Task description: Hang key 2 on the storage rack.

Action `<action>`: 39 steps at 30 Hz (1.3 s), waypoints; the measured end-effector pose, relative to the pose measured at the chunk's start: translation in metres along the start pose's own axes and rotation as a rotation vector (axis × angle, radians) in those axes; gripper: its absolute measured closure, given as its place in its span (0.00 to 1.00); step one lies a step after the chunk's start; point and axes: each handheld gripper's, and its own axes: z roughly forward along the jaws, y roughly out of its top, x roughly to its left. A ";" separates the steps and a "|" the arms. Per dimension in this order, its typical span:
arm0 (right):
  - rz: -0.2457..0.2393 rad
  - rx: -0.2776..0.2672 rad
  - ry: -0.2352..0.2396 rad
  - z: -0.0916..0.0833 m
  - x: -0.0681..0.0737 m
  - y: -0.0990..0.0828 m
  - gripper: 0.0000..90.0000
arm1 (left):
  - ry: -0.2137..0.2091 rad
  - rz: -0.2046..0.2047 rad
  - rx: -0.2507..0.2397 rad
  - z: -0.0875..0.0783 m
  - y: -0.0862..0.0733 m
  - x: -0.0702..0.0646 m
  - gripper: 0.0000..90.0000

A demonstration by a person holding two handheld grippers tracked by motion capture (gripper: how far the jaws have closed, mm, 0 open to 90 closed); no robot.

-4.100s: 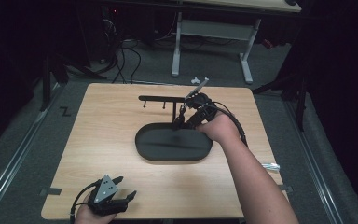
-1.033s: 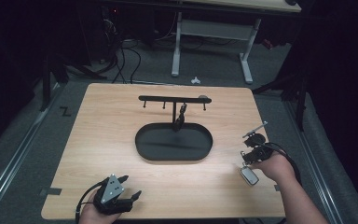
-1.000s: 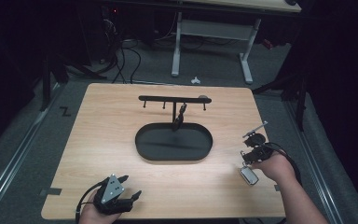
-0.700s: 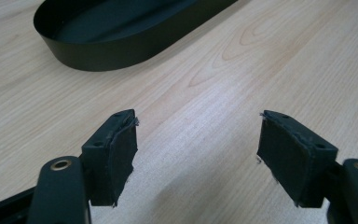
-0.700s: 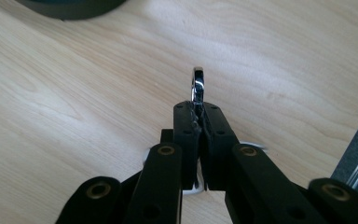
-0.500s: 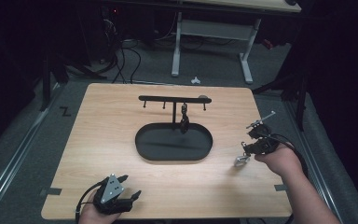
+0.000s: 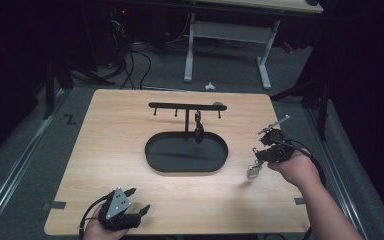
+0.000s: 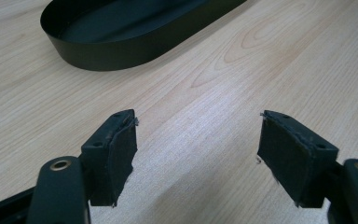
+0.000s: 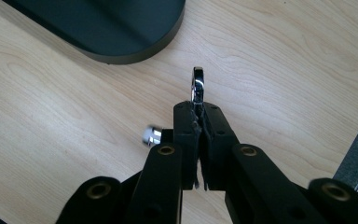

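A black stand has an oval tray base (image 7: 170, 156) and a crossbar (image 7: 185, 105) with small hooks. One dark item (image 7: 198, 131) hangs from a hook over the tray. My right gripper (image 7: 258, 154) is right of the tray, shut on a small silver metal piece (image 7: 253, 171) that dangles just above the table. In the right gripper view the silver piece (image 9: 198, 84) sticks out past the shut right gripper (image 9: 198, 109), with the tray's rim (image 9: 135, 51) beyond. My left gripper (image 7: 139, 200) rests open at the near left edge; the left gripper (image 8: 196, 140) holds nothing.
The wooden table (image 7: 110, 150) ends close behind my left hand and just right of my right hand. Dark floor, cables and a white desk frame (image 7: 227, 35) lie beyond the far edge. Tape marks sit at the near corners.
My right gripper left the stand, where the dark item now hangs, took hold of the silver piece on the table at the right, and has lifted it leftward. The left gripper stayed put.
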 end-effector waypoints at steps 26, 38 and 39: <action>-0.056 -0.038 0.009 -0.003 0.018 0.041 0.96 | 0.102 -0.052 -0.013 -0.020 -0.012 0.015 0.32; -0.080 -0.057 0.017 -0.006 0.026 0.061 0.96 | 0.154 -0.096 -0.025 -0.026 -0.018 0.029 0.31; -0.083 -0.060 0.019 -0.006 0.027 0.063 0.96 | 0.153 -0.098 -0.025 -0.027 -0.018 0.030 0.31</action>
